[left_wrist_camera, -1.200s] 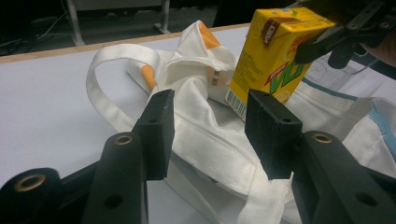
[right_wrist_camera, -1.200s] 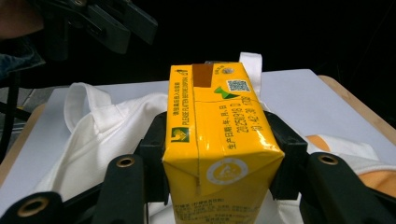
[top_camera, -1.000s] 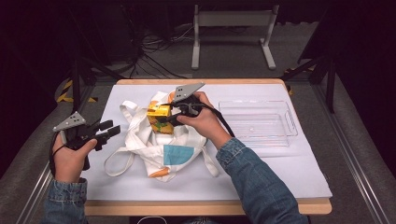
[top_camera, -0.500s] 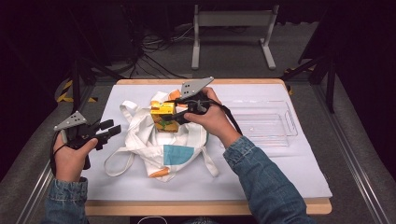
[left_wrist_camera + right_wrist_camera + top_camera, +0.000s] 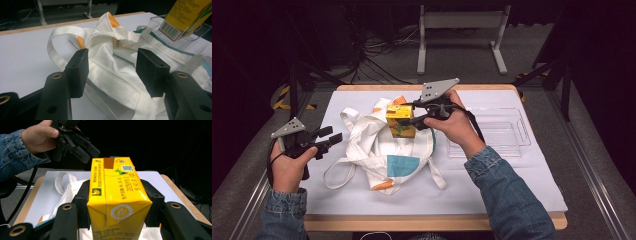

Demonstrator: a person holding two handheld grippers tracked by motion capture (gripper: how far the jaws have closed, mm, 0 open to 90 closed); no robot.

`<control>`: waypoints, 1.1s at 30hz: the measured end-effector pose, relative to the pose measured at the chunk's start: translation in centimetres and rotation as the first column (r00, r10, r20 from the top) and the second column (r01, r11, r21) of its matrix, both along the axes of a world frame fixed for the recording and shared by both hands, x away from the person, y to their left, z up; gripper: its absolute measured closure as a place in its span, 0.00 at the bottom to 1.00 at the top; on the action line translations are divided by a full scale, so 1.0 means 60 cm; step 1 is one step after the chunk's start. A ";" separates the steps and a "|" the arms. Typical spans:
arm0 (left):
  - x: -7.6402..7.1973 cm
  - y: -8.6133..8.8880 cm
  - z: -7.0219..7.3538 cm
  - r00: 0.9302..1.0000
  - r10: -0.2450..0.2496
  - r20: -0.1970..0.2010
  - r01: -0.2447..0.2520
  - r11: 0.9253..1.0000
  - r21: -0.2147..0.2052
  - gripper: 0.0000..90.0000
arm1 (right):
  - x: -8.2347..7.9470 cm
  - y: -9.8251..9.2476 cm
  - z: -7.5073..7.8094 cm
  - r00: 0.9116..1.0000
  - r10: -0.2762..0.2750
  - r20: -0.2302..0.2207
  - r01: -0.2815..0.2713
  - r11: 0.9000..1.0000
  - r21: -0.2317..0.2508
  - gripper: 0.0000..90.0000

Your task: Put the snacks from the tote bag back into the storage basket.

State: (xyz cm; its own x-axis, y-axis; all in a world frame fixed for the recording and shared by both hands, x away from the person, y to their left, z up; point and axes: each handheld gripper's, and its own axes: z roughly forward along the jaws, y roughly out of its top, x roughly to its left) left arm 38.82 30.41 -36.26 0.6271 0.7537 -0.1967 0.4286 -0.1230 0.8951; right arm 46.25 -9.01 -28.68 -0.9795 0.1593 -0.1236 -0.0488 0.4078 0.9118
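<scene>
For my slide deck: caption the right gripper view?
Right gripper clamps a yellow juice carton above the white tote bag.

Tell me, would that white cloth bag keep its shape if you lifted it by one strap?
Probably not. The bag lies crumpled and folded, so it would likely sag. Its straps curl loosely on the table, suggesting soft, light fabric that drags rather than slides.

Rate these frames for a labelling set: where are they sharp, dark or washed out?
High view: white table cover evenly lit, surroundings almost black, everything a bit soft. Left gripper view: nearest parts of the left gripper are blurred, white tote bag bright but its folds still readable. Right gripper view: yellow carton fairly sharp in the right gripper, print legible, background black.
</scene>
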 end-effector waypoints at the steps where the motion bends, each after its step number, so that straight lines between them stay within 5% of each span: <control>1: 0.001 0.000 0.000 1.000 -0.004 0.002 0.004 1.000 0.004 0.49 | -0.001 -0.004 0.002 1.000 -0.001 0.000 0.001 1.000 0.002 0.57; 33: -0.002 0.002 -0.002 1.000 0.001 -0.008 -0.001 1.000 0.003 0.48 | -0.014 -0.163 0.041 0.998 -0.062 0.020 0.062 0.998 0.002 0.57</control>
State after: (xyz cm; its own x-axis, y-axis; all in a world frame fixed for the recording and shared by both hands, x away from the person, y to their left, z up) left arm 38.70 30.53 -36.40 0.6246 0.7549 -0.2000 0.4362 -0.1249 0.8911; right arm 45.41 -18.80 -26.21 -0.9651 0.2194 -0.1429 -0.0419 0.4093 0.9115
